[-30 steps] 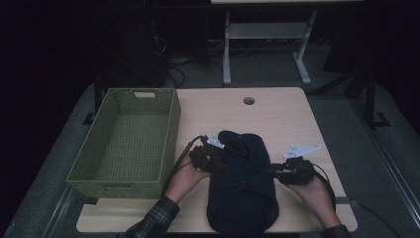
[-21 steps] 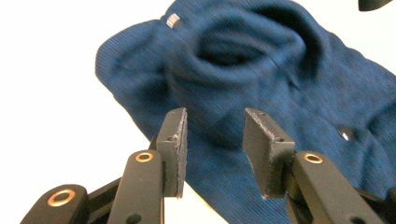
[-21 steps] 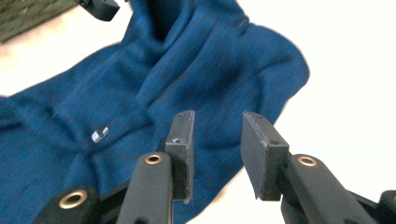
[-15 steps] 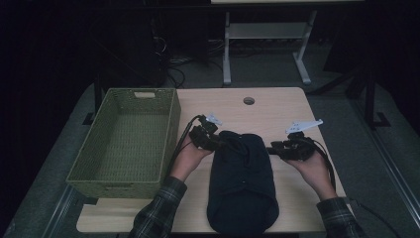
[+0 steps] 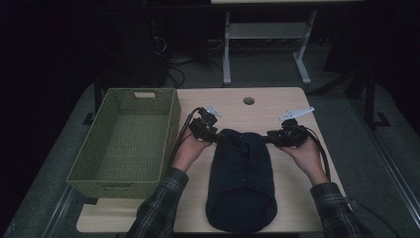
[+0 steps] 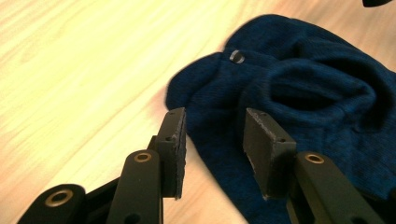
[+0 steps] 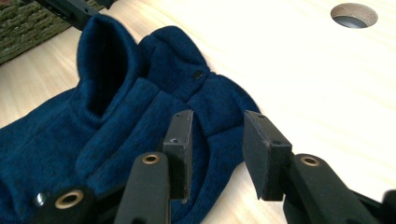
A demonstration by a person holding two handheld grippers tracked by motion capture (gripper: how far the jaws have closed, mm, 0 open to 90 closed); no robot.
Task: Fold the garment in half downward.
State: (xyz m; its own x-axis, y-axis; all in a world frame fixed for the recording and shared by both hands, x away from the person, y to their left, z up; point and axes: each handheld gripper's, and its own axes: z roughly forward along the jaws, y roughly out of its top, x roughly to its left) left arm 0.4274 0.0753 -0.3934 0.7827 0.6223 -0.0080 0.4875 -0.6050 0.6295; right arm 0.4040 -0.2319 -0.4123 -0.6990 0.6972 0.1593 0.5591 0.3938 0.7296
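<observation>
Hands in plaid sleeves bring two sets of black tongs to the upper corners of a dark navy knitted garment (image 5: 241, 179), which lies flat at the centre of the pale wooden bench (image 5: 228, 101), its collar end toward the top of the frame. The left tongs (image 5: 214, 137) stand apart over the garment's left edge, pads clear of the cloth; the right tongs (image 5: 271, 137) likewise stand apart above the opposite corner, gripping nothing. An empty green woven basket (image 5: 168, 124) sits at centre left, just beside the garment. Judging from here, the risk is a shallow bite: if either pair closes on only the top layer or beside the edge, the knit could slip free, bunch, or lift lopsided and drag across the bench.
</observation>
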